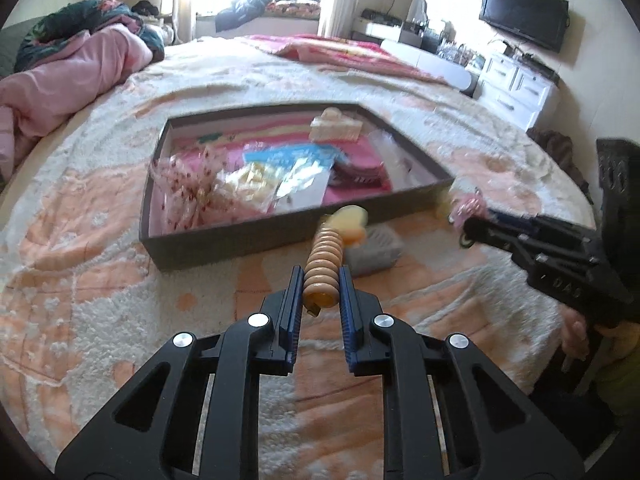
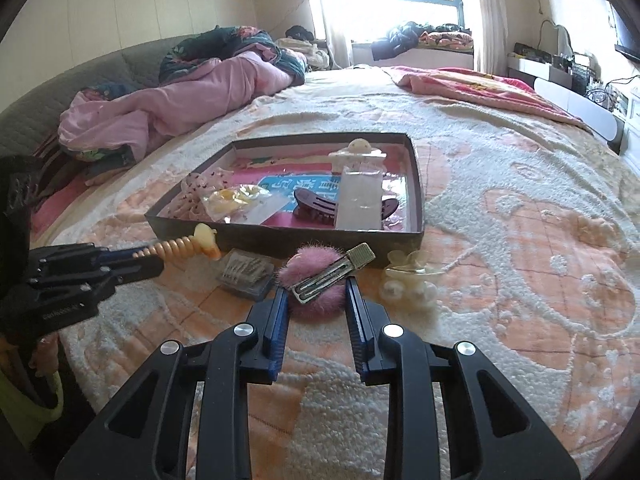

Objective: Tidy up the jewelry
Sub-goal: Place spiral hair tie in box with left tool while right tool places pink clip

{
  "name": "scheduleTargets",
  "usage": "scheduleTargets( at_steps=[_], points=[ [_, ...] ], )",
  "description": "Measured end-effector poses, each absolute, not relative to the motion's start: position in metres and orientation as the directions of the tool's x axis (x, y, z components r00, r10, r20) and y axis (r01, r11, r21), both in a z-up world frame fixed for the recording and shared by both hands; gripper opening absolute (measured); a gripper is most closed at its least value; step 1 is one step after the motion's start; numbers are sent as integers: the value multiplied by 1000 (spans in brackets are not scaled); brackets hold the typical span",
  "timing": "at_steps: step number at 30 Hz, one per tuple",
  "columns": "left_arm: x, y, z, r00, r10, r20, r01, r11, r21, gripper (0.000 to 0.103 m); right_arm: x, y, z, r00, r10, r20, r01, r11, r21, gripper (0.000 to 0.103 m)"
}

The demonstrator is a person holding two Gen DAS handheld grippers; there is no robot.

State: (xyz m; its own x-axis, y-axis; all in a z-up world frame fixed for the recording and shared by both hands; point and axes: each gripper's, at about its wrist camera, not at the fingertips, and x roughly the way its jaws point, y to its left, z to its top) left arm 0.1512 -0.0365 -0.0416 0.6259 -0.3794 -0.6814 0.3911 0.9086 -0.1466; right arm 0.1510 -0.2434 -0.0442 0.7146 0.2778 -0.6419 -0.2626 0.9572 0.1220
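My left gripper [image 1: 320, 286] is shut on an orange coiled hair tie [image 1: 323, 268] with a yellow charm, held above the bed just in front of the dark shallow box [image 1: 280, 236]; it also shows in the right wrist view [image 2: 176, 249]. My right gripper [image 2: 316, 292] is shut on a pink fuzzy hair clip [image 2: 312, 280] with a metal clasp, also near the box's front wall [image 2: 280, 236]. The box holds a white claw clip [image 2: 358, 156], a dark claw clip [image 2: 316, 206] and several small packets.
A small clear plastic case [image 2: 246, 274] and a pearl claw clip [image 2: 408, 280] lie on the bedspread in front of the box. A pink quilt [image 2: 180, 100] is heaped at the back left. A dresser and TV [image 1: 524, 12] stand at the right.
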Motion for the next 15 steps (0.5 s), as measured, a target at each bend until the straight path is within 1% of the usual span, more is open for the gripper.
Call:
scheduleTargets(
  at_steps=[4, 7, 15],
  points=[
    [147, -44, -23, 656, -400, -640, 408, 902, -145, 11, 149, -249, -37, 730, 272, -627, -247, 960, 128, 26],
    [150, -52, -16, 666, -407, -625, 419, 897, -139, 11, 151, -253, -34, 739, 263, -620, -237, 963, 126, 26],
    [168, -70, -13, 671, -405, -621, 420, 898, -131, 11, 159, -264, -28, 756, 242, -608, -214, 969, 119, 26]
  ],
)
